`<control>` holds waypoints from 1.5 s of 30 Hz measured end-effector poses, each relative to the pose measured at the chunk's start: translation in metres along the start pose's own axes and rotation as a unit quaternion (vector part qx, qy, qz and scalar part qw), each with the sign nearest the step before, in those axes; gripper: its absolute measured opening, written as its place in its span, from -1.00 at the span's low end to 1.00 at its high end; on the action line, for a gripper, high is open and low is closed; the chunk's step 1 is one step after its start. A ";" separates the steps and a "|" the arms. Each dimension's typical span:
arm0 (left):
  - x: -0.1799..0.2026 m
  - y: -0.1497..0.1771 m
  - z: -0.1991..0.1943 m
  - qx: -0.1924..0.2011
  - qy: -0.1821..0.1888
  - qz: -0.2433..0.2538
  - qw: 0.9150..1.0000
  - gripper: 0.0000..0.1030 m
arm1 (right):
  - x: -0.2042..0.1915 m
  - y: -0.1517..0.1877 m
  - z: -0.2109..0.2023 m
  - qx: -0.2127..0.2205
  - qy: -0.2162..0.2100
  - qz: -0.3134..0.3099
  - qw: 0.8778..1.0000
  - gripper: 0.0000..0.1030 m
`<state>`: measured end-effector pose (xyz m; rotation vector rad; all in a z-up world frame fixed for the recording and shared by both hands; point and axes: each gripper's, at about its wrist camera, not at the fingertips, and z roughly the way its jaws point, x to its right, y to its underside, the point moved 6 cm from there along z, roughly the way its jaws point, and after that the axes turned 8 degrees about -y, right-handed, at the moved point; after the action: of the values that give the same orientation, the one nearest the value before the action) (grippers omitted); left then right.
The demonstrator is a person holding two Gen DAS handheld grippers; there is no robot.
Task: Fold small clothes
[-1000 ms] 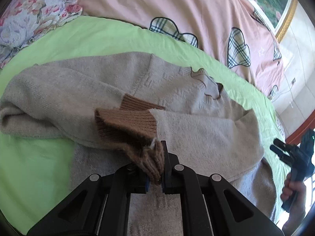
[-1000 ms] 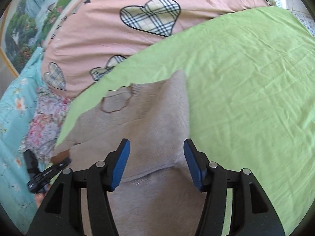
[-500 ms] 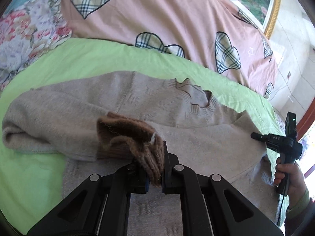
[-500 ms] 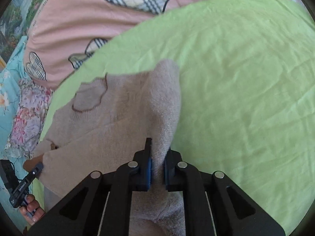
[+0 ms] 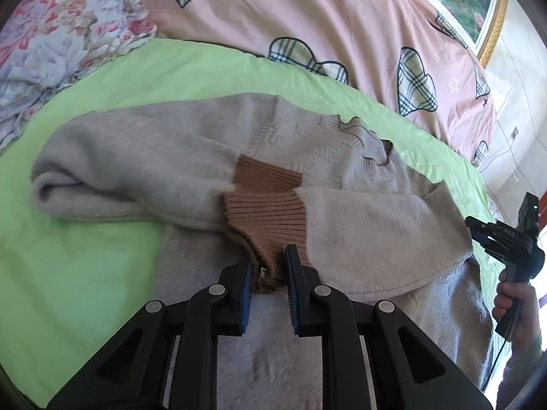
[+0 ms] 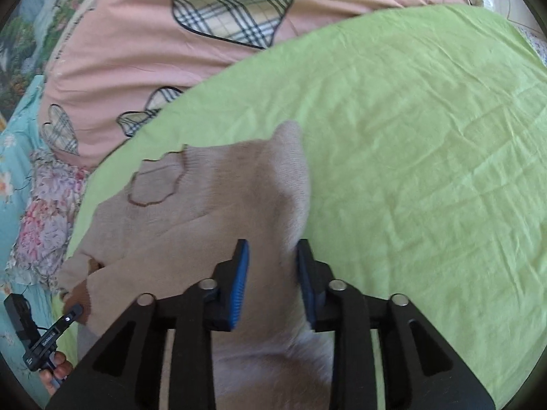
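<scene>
A beige knit sweater (image 5: pixel 171 171) lies on the green sheet (image 5: pixel 85 266), both sleeves folded across its chest. Their brown ribbed cuffs (image 5: pixel 266 215) meet in the middle. My left gripper (image 5: pixel 269 256) is opening; the near cuff's end lies between the blue pads, which stand apart from it. In the right wrist view my right gripper (image 6: pixel 272 246) is also opening, astride the folded shoulder edge of the sweater (image 6: pixel 191 225) without pressing it. Each gripper also shows in the other's view: right gripper (image 5: pixel 506 239), left gripper (image 6: pixel 51 335).
A pink quilt with plaid hearts (image 5: pixel 307 17) is heaped along the far side of the bed. A floral pillow (image 5: pixel 51 34) lies at the far left. Bare green sheet (image 6: pixel 410 171) stretches to the right of the sweater. A person's hand (image 5: pixel 512 300) holds the right gripper.
The left jaws have parted from the brown cuff, which now lies flat across the chest. The right jaws shut on the sweater's shoulder fold, then spread apart again.
</scene>
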<state>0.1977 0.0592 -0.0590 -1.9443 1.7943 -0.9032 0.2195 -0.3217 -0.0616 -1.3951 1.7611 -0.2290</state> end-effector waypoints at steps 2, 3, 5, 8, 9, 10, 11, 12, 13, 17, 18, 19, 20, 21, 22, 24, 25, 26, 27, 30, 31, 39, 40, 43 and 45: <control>-0.009 0.002 -0.006 -0.001 -0.002 -0.008 1.000 -0.66 | -0.014 0.008 -0.005 -0.001 -0.016 -0.007 1.000 -0.10; -0.013 0.001 -0.009 0.000 -0.004 -0.013 1.000 -0.66 | -0.024 0.015 -0.006 -0.005 -0.027 -0.014 1.000 -0.08; -0.020 -0.001 -0.013 0.002 -0.004 -0.022 1.000 -0.64 | -0.039 0.026 -0.007 -0.014 -0.052 -0.017 0.998 -0.08; -0.028 -0.009 -0.014 0.000 -0.003 -0.035 0.999 -0.38 | -0.062 0.045 -0.008 -0.027 -0.073 -0.030 0.997 -0.08; -0.030 -0.012 -0.012 -0.002 -0.007 -0.037 0.999 -0.24 | -0.069 0.050 -0.008 -0.031 -0.079 -0.034 0.996 -0.08; -0.032 -0.016 -0.009 -0.006 -0.011 -0.040 0.999 -0.19 | -0.078 0.057 -0.006 -0.039 -0.088 -0.037 0.995 -0.08; -0.034 -0.018 -0.005 -0.011 -0.014 -0.043 0.999 -0.12 | -0.083 0.063 -0.005 -0.045 -0.095 -0.040 0.994 -0.08; -0.035 -0.021 -0.001 -0.018 -0.014 -0.048 0.999 -0.10 | -0.091 0.068 -0.004 -0.052 -0.099 -0.045 0.993 -0.08; -0.037 -0.024 0.004 -0.024 -0.012 -0.056 0.998 -0.10 | -0.094 0.072 -0.003 -0.055 -0.101 -0.049 0.992 -0.07; -0.045 -0.035 0.023 -0.043 0.002 -0.093 0.995 0.01 | -0.103 0.083 0.002 -0.070 -0.109 -0.055 0.990 -0.01; -0.047 -0.039 0.029 -0.047 0.002 -0.101 0.994 0.01 | -0.103 0.085 0.004 -0.075 -0.108 -0.055 0.990 -0.01; -0.049 -0.043 0.033 -0.048 -0.001 -0.105 0.993 -0.02 | -0.101 0.086 0.005 -0.077 -0.107 -0.054 0.990 -0.01; -0.050 -0.045 0.035 -0.047 -0.004 -0.105 0.993 -0.11 | -0.100 0.088 0.007 -0.081 -0.107 -0.051 0.990 -0.01; -0.050 -0.049 0.037 -0.042 -0.006 -0.104 0.994 -0.45 | -0.098 0.088 0.008 -0.083 -0.108 -0.049 0.990 -0.01; -0.051 -0.055 0.037 -0.036 -0.007 -0.101 0.994 -0.66 | -0.096 0.089 0.010 -0.085 -0.109 -0.045 0.989 -0.01; -0.051 -0.063 0.033 -0.023 -0.004 -0.100 0.995 -0.77 | -0.093 0.091 0.011 -0.087 -0.105 -0.042 0.990 -0.01; -0.050 -0.069 0.029 -0.010 -0.001 -0.099 0.995 -0.80 | -0.091 0.092 0.012 -0.088 -0.104 -0.040 0.990 -0.01; -0.049 -0.073 0.026 -0.001 -0.003 -0.097 0.995 -0.82 | -0.089 0.092 0.012 -0.088 -0.104 -0.037 0.990 -0.01; -0.048 -0.078 0.022 0.010 -0.004 -0.096 0.995 -0.84 | -0.087 0.093 0.013 -0.089 -0.104 -0.034 0.990 -0.01; -0.038 -0.091 0.008 0.032 0.012 -0.105 0.994 -0.85 | -0.085 0.094 0.013 -0.089 -0.105 -0.029 0.990 -0.01; -0.032 -0.094 0.002 0.039 0.024 -0.107 0.993 -0.85 | -0.084 0.094 0.012 -0.088 -0.106 -0.028 0.990 -0.01; 0.054 -0.111 -0.049 0.084 0.153 -0.090 0.980 -0.85 | -0.078 0.089 -0.004 -0.069 -0.108 -0.022 0.991 -0.01; 0.067 -0.108 -0.050 0.081 0.175 -0.089 0.977 -0.85 | -0.077 0.088 -0.006 -0.067 -0.107 -0.020 0.992 -0.01; 0.101 -0.092 -0.039 0.057 0.193 -0.068 0.977 -0.84 | -0.071 0.088 -0.011 -0.062 -0.104 -0.013 0.993 -0.01; 0.117 -0.078 -0.023 0.034 0.188 -0.057 0.980 -0.84 | -0.067 0.089 -0.013 -0.060 -0.103 -0.008 0.993 -0.01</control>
<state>0.2409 -0.0403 0.0334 -1.9496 1.8278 -1.4321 0.1478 -0.2363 -0.0739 -1.4646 1.6150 0.0129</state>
